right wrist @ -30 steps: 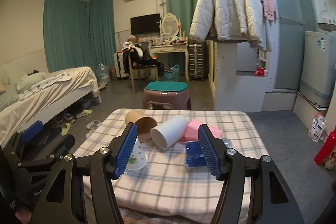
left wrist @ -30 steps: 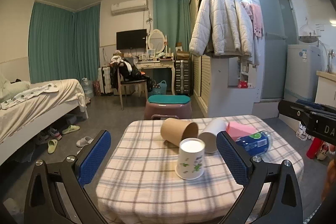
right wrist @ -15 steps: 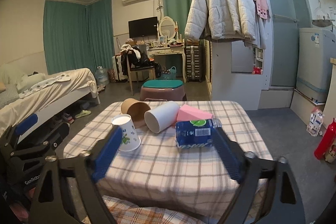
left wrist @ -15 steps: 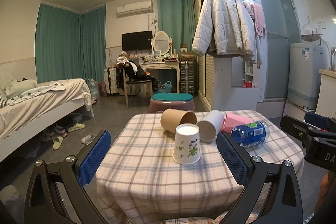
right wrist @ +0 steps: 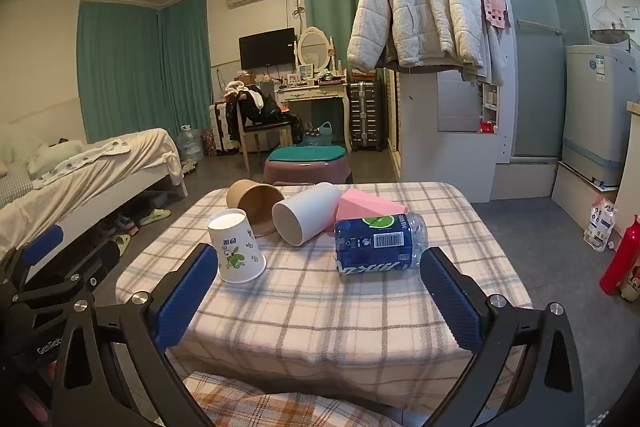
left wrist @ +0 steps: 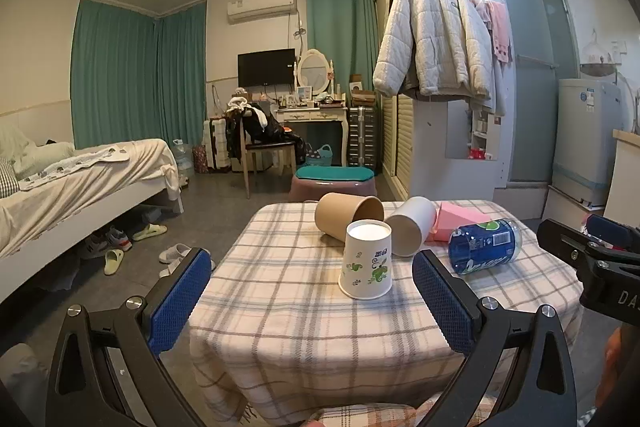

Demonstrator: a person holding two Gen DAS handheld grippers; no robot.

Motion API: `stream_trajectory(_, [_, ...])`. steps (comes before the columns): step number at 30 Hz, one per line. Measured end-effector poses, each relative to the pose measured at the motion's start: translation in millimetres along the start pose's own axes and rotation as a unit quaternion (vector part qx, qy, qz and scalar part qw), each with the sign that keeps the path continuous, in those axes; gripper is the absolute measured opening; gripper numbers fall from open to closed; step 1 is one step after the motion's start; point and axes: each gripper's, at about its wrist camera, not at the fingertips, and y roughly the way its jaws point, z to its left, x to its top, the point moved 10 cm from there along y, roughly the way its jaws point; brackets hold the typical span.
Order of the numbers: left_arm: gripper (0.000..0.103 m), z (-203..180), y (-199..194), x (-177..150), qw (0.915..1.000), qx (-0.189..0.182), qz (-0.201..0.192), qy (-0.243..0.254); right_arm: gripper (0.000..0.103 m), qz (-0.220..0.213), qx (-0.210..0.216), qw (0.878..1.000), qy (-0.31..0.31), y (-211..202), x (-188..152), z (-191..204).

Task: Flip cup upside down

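Observation:
A white paper cup with green print (left wrist: 366, 261) stands upside down, base up, on the plaid-covered table (left wrist: 300, 307); it also shows in the right wrist view (right wrist: 236, 251). Behind it a brown paper cup (left wrist: 347, 215) and a plain white cup (left wrist: 412, 225) lie on their sides. My left gripper (left wrist: 312, 293) is open and empty, held back from the table's near edge. My right gripper (right wrist: 316, 291) is open and empty, also back from the table. Neither touches a cup.
A blue-labelled plastic bottle (right wrist: 378, 241) lies on its side right of the cups, next to a pink block (right wrist: 370, 207). A purple stool with a teal top (left wrist: 334, 181) stands beyond the table. A bed (left wrist: 80, 183) is at the left.
Both grippers have pulled back and away from the table, so it looks smaller. The right gripper's jaws have opened wider. The cups have not moved.

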Motion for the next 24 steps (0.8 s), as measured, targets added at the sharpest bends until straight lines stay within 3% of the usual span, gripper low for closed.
stream_trajectory(24, [0.103, -5.9, -0.3, -4.7, 0.9999, -0.007, 0.005, 0.009, 0.103, 0.005, -0.004, 1.000, 0.002, 9.0, -8.4, -1.6])
